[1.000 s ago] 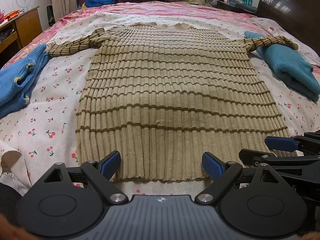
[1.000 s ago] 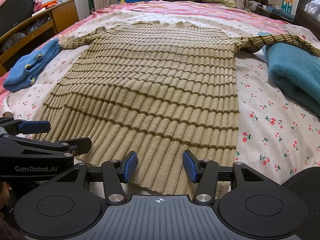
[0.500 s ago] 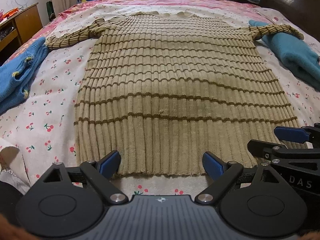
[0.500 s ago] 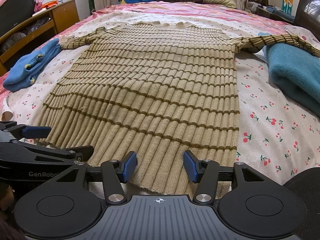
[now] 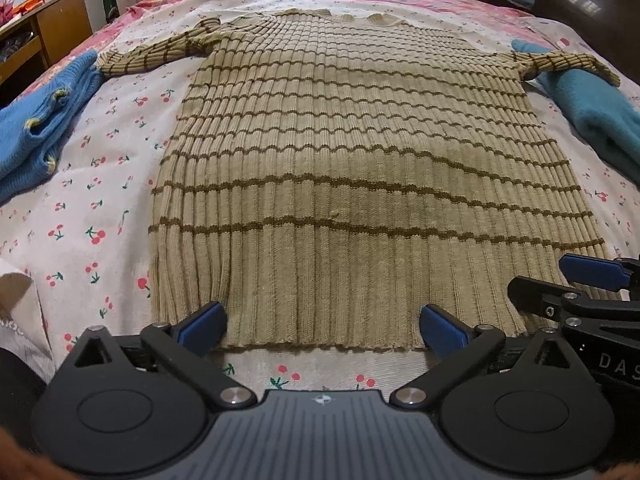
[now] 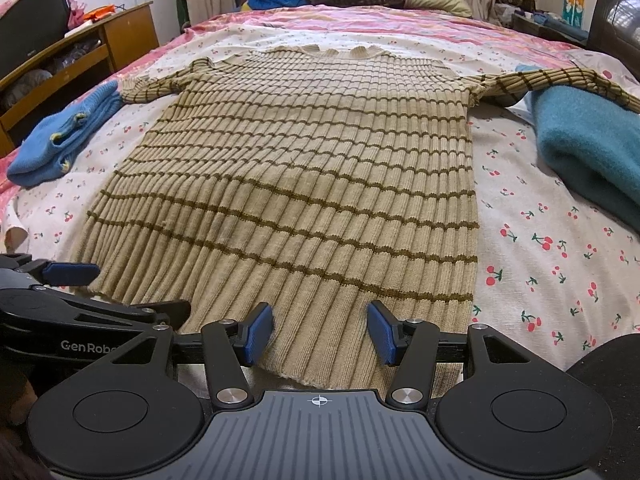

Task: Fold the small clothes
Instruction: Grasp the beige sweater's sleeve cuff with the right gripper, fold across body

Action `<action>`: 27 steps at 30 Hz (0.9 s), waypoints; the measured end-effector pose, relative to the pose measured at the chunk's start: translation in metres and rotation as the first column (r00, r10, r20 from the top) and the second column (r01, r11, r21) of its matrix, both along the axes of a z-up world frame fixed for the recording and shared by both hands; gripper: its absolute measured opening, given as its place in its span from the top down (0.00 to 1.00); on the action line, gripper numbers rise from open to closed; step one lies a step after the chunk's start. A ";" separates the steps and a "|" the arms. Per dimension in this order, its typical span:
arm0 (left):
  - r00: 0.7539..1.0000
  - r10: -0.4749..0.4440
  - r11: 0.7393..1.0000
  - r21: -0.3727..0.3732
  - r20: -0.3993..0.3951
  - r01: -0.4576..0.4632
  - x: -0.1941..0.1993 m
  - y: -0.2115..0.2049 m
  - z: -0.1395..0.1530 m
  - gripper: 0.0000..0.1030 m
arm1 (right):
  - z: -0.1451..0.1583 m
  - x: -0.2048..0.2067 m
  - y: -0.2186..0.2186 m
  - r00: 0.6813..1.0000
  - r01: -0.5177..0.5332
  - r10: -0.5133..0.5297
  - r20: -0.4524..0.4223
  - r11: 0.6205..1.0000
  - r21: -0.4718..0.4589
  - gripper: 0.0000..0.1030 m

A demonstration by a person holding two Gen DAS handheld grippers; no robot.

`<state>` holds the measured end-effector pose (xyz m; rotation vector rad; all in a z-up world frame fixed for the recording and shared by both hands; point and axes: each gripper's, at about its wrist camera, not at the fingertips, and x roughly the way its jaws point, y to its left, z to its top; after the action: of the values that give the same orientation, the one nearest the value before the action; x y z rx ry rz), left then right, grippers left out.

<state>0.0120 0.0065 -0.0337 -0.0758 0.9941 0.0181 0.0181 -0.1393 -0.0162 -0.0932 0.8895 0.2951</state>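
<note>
Tan ribbed sweater [image 5: 360, 168] with brown stripes, spread flat and face up on a cherry-print bed [image 5: 92, 184], collar far, hem near, both sleeves out to the sides. Right sleeve draped over a teal garment [image 6: 588, 148]; left cuff touching a blue knit [image 5: 36, 128]. Left gripper [image 5: 322, 326] poised at the hem, jaws opening wide, blue pads straddling the hem edge with nothing pinched. Right gripper [image 6: 320, 330] over the hem's right part, jaws moderately apart, empty too, pads just above the ribbing.

Likely trouble from here: a pinch taking only the top layer of the hem, leaving the back panel behind and skewing the fold. Equally possible, a bite into the bedsheet along with the knit, dragging the sheet up. Stretchy rib prone to sagging between two grips set unevenly. Sleeve resting on the teal garment liable to tug it along once lifted.
</note>
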 end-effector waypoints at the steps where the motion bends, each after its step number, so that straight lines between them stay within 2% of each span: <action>1: 1.000 -0.002 1.000 0.001 -0.001 0.002 0.000 0.000 0.000 0.00 | 0.000 0.000 0.000 1.000 0.000 0.000 0.002 1.000 0.001 0.49; 6: 1.000 -0.012 1.000 -0.011 0.012 0.012 -0.002 0.001 0.006 0.00 | 0.005 -0.002 -0.002 1.000 0.003 -0.003 0.026 1.000 0.014 0.49; 11: 0.995 0.002 0.999 -0.032 0.105 0.001 -0.006 0.004 0.026 0.00 | 0.021 -0.001 -0.012 0.996 0.018 -0.023 0.085 0.998 0.059 0.50; 16: 0.986 -0.063 0.998 -0.003 0.157 0.064 0.009 -0.009 0.045 0.00 | 0.041 0.017 -0.031 0.989 0.059 -0.072 0.126 0.993 0.102 0.51; 21: 0.970 -0.131 0.991 0.009 0.205 0.132 0.041 -0.033 0.062 0.00 | 0.064 0.054 -0.070 0.969 0.160 -0.184 0.162 0.975 0.152 0.53; 27: 0.948 -0.192 0.979 -0.016 0.253 0.202 0.084 -0.072 0.079 0.00 | 0.094 0.106 -0.132 0.921 0.292 -0.332 0.204 0.934 0.203 0.53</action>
<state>0.0963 -0.0658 0.0456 -0.0157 0.7450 -0.1918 0.1236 -0.2715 0.0776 0.1697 0.6272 0.0553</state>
